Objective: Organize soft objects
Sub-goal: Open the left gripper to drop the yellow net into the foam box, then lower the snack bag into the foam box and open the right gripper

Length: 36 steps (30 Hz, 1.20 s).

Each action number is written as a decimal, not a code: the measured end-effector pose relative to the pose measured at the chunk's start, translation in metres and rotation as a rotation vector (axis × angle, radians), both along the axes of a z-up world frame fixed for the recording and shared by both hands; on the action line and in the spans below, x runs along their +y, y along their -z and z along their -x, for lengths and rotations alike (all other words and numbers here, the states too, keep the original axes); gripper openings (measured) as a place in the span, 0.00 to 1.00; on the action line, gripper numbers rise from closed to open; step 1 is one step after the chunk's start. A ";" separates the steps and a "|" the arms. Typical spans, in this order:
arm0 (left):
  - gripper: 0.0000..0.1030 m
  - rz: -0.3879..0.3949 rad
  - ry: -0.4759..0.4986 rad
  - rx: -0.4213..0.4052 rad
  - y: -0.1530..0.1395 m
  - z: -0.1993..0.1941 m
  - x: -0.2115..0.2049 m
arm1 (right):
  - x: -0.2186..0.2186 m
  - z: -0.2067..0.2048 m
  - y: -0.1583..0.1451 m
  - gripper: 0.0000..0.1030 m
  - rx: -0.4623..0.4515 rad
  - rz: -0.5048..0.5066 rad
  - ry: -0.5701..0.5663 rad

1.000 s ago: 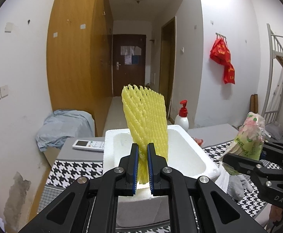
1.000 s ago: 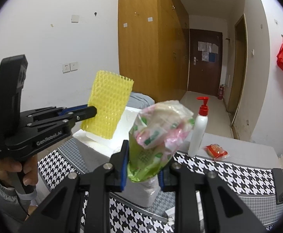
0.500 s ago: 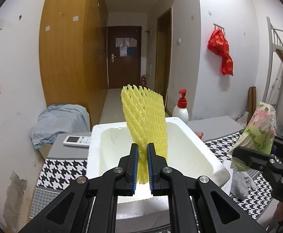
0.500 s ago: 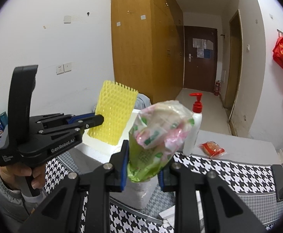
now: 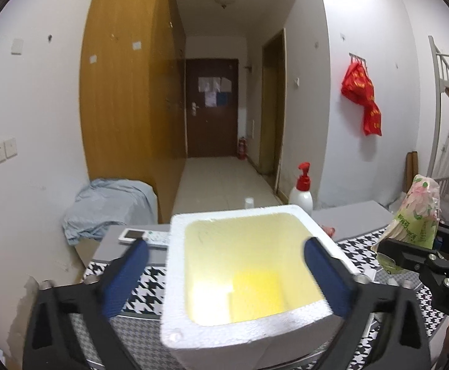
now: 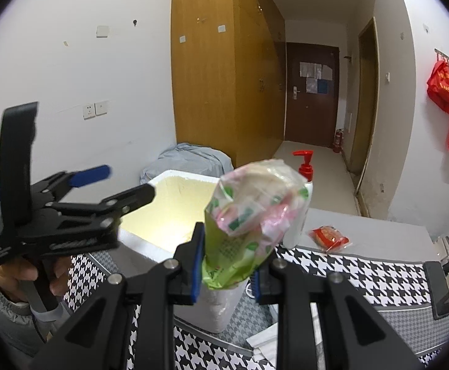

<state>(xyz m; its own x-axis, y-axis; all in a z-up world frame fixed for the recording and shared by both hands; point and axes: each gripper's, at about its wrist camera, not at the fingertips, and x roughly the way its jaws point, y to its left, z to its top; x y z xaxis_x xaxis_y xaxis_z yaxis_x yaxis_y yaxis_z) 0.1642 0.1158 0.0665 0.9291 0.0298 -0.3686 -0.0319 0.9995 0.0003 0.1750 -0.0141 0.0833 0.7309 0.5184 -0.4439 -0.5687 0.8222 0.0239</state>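
Now the left gripper [image 5: 224,265] stands with its jaws wide apart over the white foam box [image 5: 326,234]; they have just been opening, and nothing is between them. The yellow foam net [image 5: 259,289] lies at the bottom of the box, only a blurred yellow patch in the left wrist view. The right gripper [image 6: 226,265] is narrow and squeezes the lower part of a soft plastic bag [image 6: 255,212] with green and pink print, which it holds up in the air just beside the box, above the houndstooth tablecloth [image 6: 363,274]. I judge that the bag should go into the box next, and some things can go wrong there. The left gripper hangs above the opening, so the two tools may knock each other if it does not move away first. The bag is held only at its bottom, so its heavy top may tip and catch on the rim. A white pump bottle [image 6: 301,203] with a red head stands close behind the bag, and a wide swing could push it over
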 end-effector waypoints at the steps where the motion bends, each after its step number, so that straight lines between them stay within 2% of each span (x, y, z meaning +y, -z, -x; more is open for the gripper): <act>1: 0.99 0.000 -0.002 -0.006 -0.001 0.002 0.001 | 0.001 0.000 0.000 0.28 -0.001 0.000 -0.004; 8: 0.99 0.009 -0.035 -0.024 -0.002 0.015 0.016 | 0.014 -0.001 -0.002 0.28 -0.012 0.005 -0.031; 18: 0.99 -0.001 -0.149 -0.022 -0.002 0.031 0.047 | 0.040 -0.015 -0.004 0.28 0.002 0.004 -0.081; 26: 0.99 -0.012 -0.174 -0.024 0.000 0.037 0.061 | 0.056 -0.029 0.000 0.28 0.025 0.013 -0.097; 36: 0.99 0.015 -0.183 -0.002 0.010 0.037 0.076 | 0.076 -0.048 0.009 0.28 0.065 0.058 -0.110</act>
<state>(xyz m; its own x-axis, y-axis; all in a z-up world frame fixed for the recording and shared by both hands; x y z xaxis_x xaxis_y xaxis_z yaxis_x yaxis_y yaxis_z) 0.1268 0.1919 0.0568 0.9094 0.1928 -0.3686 -0.2131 0.9769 -0.0147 0.2226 0.0621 0.0748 0.6398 0.5663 -0.5196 -0.6544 0.7560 0.0180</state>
